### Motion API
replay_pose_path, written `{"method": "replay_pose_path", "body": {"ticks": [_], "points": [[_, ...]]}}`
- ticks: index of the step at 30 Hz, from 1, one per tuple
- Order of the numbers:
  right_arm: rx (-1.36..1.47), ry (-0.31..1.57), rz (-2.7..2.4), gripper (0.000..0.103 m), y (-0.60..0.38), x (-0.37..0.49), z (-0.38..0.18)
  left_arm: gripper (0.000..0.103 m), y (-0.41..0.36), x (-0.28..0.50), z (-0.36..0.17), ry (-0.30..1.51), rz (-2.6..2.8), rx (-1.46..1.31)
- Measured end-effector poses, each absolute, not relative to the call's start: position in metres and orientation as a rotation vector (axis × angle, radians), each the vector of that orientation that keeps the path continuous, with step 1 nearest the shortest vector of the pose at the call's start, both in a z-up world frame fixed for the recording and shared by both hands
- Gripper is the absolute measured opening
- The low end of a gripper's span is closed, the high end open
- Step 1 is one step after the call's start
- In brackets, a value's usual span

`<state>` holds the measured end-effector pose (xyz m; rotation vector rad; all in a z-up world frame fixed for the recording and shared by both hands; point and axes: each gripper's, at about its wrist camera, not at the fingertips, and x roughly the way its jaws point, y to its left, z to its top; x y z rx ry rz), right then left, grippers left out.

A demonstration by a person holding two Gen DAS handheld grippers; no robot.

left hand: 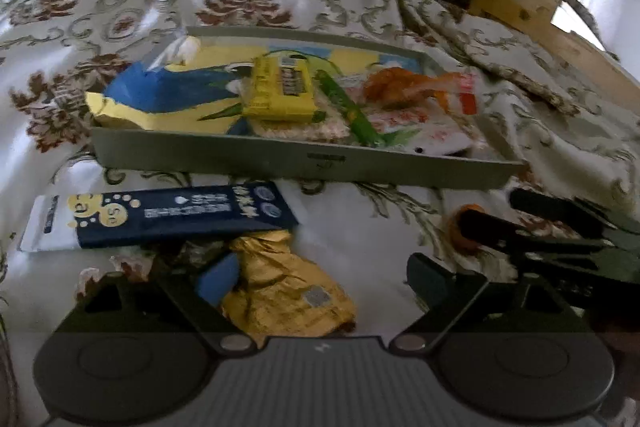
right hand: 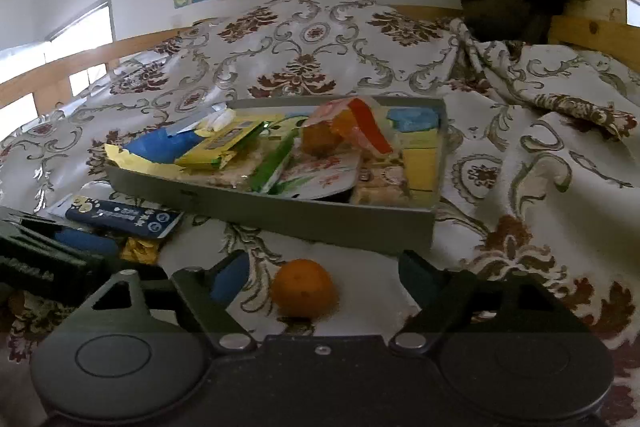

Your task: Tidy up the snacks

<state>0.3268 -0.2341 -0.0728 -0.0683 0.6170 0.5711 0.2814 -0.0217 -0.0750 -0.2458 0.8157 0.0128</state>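
Blue box point(left hand: 160, 215) hides part of gold pouch point(left hand: 288, 291).

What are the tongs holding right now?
Nothing. The left tongs are open around the gold packet, and the right tongs are open around the orange.

Tray point(right hand: 280, 223) wall blocks ahead; orange point(right hand: 303, 287) sits between parted fingers point(right hand: 230, 277).

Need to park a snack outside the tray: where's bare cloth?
Free cloth lies behind the tray and right of it. In front it is crowded: dark blue packet, gold packet, orange between the open right hand-held gripper.
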Motion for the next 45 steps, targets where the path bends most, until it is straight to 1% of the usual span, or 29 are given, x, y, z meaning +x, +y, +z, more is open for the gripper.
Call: {"method": "replay_pose_path", "body": {"ticks": [2, 5, 9, 11, 16, 18, 19, 21, 23, 30, 37, 41, 43, 45], "points": [[-0.067, 0.631, 0.58, 0.078, -0.234, 0.328, -0.075, 0.093, -0.015, 0.285, -0.079, 0.856, 0.075, -0.264], [-0.098, 0.643, 0.598, 0.072, -0.228, 0.326, -0.078, 0.092, -0.009, 0.285, -0.079, 0.866, 0.073, -0.277], [-0.12, 0.654, 0.597, 0.066, -0.222, 0.324, -0.082, 0.091, -0.017, 0.295, -0.082, 0.884, 0.102, -0.224], [-0.121, 0.657, 0.587, 0.065, -0.221, 0.323, -0.083, 0.091, -0.019, 0.301, -0.084, 0.887, 0.115, -0.202], [-0.125, 0.669, 0.545, 0.061, -0.214, 0.324, -0.087, 0.08, -0.014, 0.302, -0.086, 0.877, 0.133, -0.213], [-0.146, 0.668, 0.544, 0.054, -0.211, 0.322, -0.088, 0.071, -0.01, 0.296, -0.086, 0.864, 0.117, -0.203], [-0.154, 0.668, 0.542, 0.052, -0.209, 0.321, -0.087, 0.071, -0.008, 0.294, -0.086, 0.859, 0.1, -0.202], [-0.16, 0.672, 0.54, 0.041, -0.208, 0.32, -0.087, 0.069, -0.006, 0.291, -0.086, 0.855, 0.083, -0.203], [-0.153, 0.674, 0.545, 0.037, -0.208, 0.319, -0.086, 0.068, -0.007, 0.29, -0.085, 0.858, 0.08, -0.2], [-0.156, 0.664, 0.554, 0.036, -0.207, 0.314, -0.08, 0.062, -0.007, 0.279, -0.079, 0.882, 0.044, -0.227], [-0.196, 0.632, 0.588, 0.036, -0.203, 0.299, -0.071, 0.062, -0.013, 0.251, -0.076, 0.92, 0.011, -0.261], [-0.208, 0.618, 0.603, 0.036, -0.201, 0.295, -0.069, 0.066, -0.021, 0.251, -0.076, 0.931, 0.024, -0.198], [-0.206, 0.615, 0.601, 0.036, -0.201, 0.296, -0.068, 0.072, -0.023, 0.256, -0.077, 0.939, 0.02, -0.189], [-0.2, 0.614, 0.595, 0.036, -0.203, 0.298, -0.069, 0.083, -0.025, 0.261, -0.078, 0.95, -0.004, -0.179]]}}
